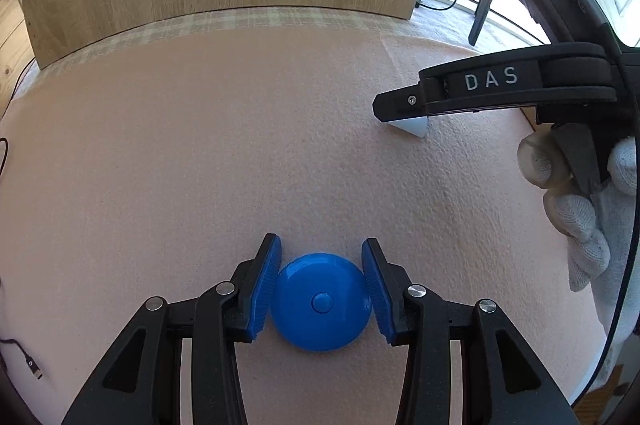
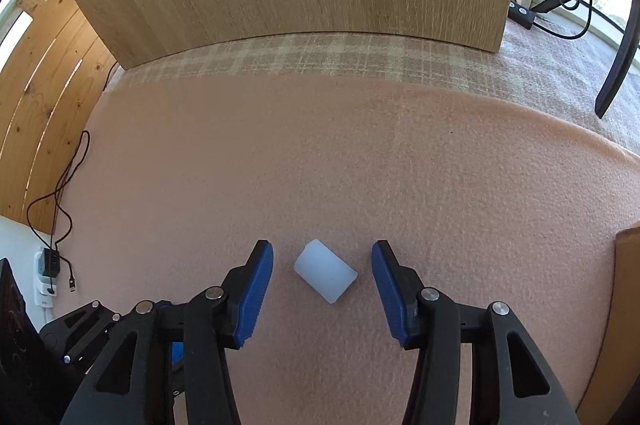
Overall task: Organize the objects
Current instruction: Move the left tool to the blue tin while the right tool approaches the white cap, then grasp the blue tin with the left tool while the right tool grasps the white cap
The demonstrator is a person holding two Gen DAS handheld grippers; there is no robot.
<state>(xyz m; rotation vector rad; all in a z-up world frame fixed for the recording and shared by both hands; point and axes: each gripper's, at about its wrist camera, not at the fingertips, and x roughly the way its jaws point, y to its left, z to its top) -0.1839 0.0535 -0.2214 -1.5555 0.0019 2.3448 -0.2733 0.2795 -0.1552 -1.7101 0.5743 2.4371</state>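
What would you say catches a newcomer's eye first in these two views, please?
A bright blue round disc lies on the pink felt mat, framed closely by the left gripper's blue pads. To its right a pale, translucent white block lies tilted on the same mat, with gaps on both sides between it and the right gripper's open pads.
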